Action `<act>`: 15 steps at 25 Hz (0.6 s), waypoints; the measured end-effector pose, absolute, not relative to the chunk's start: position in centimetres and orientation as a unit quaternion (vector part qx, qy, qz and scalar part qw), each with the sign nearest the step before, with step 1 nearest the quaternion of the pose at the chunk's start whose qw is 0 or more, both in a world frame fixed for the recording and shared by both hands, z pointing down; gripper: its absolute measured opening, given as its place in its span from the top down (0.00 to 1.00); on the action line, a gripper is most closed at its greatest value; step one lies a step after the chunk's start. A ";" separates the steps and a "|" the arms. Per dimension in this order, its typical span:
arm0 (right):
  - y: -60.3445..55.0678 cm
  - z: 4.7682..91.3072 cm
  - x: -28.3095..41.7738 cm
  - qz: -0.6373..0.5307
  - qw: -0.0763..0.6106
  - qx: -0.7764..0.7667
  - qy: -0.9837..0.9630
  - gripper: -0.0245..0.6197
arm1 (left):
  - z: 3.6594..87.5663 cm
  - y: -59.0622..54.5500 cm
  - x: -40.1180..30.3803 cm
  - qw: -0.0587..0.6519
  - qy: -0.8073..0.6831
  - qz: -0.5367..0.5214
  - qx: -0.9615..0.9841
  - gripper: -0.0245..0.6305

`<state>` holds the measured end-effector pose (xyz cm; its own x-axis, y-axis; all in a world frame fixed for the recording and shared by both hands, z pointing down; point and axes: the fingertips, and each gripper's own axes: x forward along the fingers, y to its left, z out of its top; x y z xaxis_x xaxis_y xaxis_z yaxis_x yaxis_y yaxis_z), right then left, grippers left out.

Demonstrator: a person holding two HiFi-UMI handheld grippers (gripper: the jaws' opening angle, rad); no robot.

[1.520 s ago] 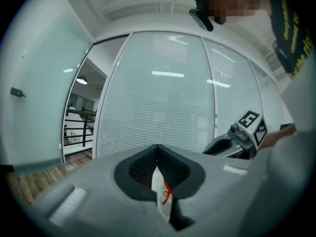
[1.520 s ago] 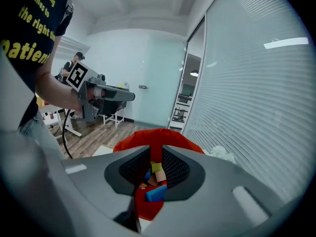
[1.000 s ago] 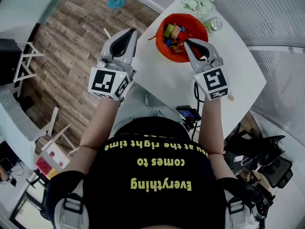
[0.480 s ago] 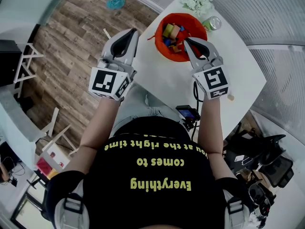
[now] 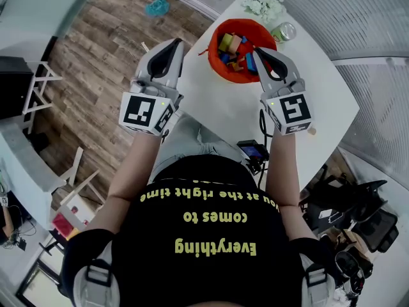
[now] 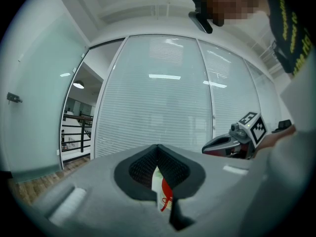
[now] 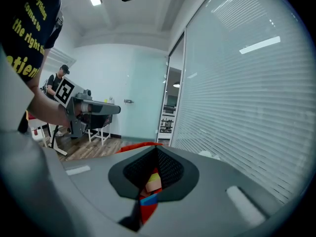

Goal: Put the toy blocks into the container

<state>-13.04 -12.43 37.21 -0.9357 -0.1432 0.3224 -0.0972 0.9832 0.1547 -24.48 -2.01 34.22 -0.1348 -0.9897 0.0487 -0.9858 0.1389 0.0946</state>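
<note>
- The orange container (image 5: 214, 55) sits on the white table (image 5: 217, 110) with a heap of toy blocks (image 5: 231, 43) already inside it; that much of the job looks done.
- The right gripper (image 5: 257, 52) hangs at the container's near right rim, its jaws pressed together with nothing between them. Its own view shows only blocks in the container beyond the jaws.
- The left gripper (image 5: 176, 43) is off the container's left side, over the table's edge, also closed and empty.
- No loose block shows on the table near the container.
- One small tan thing (image 5: 311, 132) lies well to the container's near right, by the table's edge. It may be a last block, but it is too small to tell.
</note>
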 end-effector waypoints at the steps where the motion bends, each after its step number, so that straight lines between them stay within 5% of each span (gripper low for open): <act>1: -12.6 36.7 -12.8 -0.066 0.160 0.067 -0.983 0.95 | 34.0 -2.0 -24.5 0.047 -0.753 -0.021 0.656 0.97; 15: -13.4 31.1 -9.5 -0.050 0.078 0.119 -0.989 0.95 | 31.3 -3.1 -23.3 0.019 -0.737 -0.026 0.675 0.97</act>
